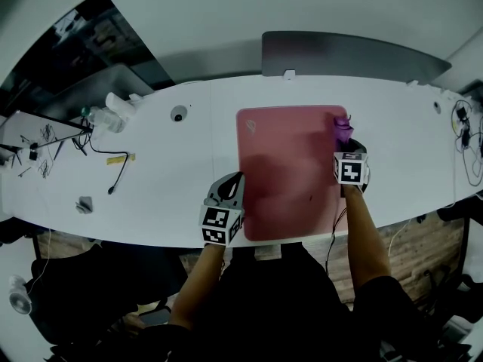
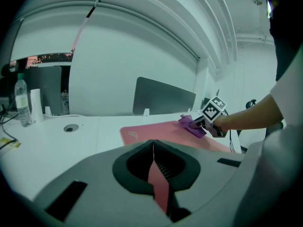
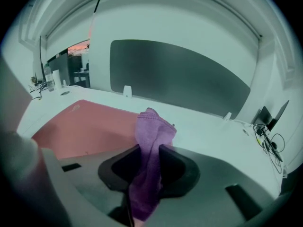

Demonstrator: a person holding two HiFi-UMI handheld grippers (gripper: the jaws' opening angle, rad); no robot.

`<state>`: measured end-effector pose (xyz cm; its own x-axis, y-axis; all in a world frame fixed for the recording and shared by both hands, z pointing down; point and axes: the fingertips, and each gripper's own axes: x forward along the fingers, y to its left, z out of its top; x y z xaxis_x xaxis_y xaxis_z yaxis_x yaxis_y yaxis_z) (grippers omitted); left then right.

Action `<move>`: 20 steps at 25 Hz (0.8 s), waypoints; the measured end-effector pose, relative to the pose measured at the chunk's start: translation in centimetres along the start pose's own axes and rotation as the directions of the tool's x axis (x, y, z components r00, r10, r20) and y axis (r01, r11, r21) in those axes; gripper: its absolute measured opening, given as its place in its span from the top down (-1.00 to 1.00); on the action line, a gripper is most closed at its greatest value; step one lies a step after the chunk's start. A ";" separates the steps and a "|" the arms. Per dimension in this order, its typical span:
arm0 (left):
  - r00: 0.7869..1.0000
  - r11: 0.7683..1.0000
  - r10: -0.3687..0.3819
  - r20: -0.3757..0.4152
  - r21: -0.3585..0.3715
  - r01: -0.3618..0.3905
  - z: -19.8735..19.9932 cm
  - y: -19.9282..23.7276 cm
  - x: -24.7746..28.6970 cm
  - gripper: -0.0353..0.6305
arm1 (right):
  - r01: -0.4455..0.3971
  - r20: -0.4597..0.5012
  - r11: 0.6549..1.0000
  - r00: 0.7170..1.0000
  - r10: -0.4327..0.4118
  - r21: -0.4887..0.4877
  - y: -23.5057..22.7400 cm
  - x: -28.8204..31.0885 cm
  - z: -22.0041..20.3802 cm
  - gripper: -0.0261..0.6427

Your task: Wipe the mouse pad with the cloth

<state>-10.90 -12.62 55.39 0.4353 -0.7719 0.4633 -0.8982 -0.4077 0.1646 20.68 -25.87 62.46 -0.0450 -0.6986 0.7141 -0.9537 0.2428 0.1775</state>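
Note:
A pink mouse pad (image 1: pixel 290 168) lies on the white desk (image 1: pixel 173 187) in front of me. My left gripper (image 1: pixel 237 177) sits at the pad's left edge. In the left gripper view it (image 2: pixel 153 145) is shut, with a strip of the pink pad (image 2: pixel 158 186) between the jaws. My right gripper (image 1: pixel 346 136) is over the pad's far right corner, shut on a purple cloth (image 1: pixel 343 125). In the right gripper view the cloth (image 3: pixel 151 131) bunches up out of the gripper (image 3: pixel 149 148) and hangs over the pad (image 3: pixel 80 124). From the left gripper view, the cloth (image 2: pixel 191 125) rests on the pad.
A dark grey panel (image 1: pixel 347 55) stands along the desk's back edge. At the far left are a plastic bottle (image 1: pixel 106 115), a black cable (image 1: pixel 113 173) and small items. A round grommet hole (image 1: pixel 179 114) is left of the pad. Cables (image 1: pixel 468 138) lie at the right end.

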 end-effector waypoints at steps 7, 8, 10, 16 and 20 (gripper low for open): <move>1.000 1.000 -0.008 0.010 -0.001 0.008 0.1 1.0 -1.2 0.82 | -0.106 0.037 0.994 0.994 0.106 0.018 6.9 -3.0 1.9 0.58; 1.000 1.000 -0.010 0.014 -0.001 0.010 0.1 1.2 -1.5 0.82 | -0.129 0.042 0.991 0.991 0.128 0.020 8.3 -3.3 2.1 0.58; 1.000 1.000 -0.012 0.024 -0.003 0.012 0.1 1.5 -2.1 0.82 | -0.171 0.045 0.985 0.984 0.170 0.020 10.9 -3.8 2.4 0.58; 1.000 0.999 -0.029 0.005 0.031 0.028 -0.7 2.8 -3.4 0.82 | -0.283 0.074 0.959 0.957 0.282 0.006 18.1 -5.1 3.1 0.58; 0.999 0.999 -0.041 -0.008 0.028 0.041 -1.4 3.7 -4.4 0.82 | -0.359 0.090 0.933 0.929 0.358 -0.002 23.7 -5.9 3.4 0.58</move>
<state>-16.22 -10.08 55.21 0.4708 -0.7507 0.4634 -0.8776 -0.4522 0.1591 -2.64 -18.25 60.17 -0.4100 -0.6227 0.6664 -0.8731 0.4793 -0.0893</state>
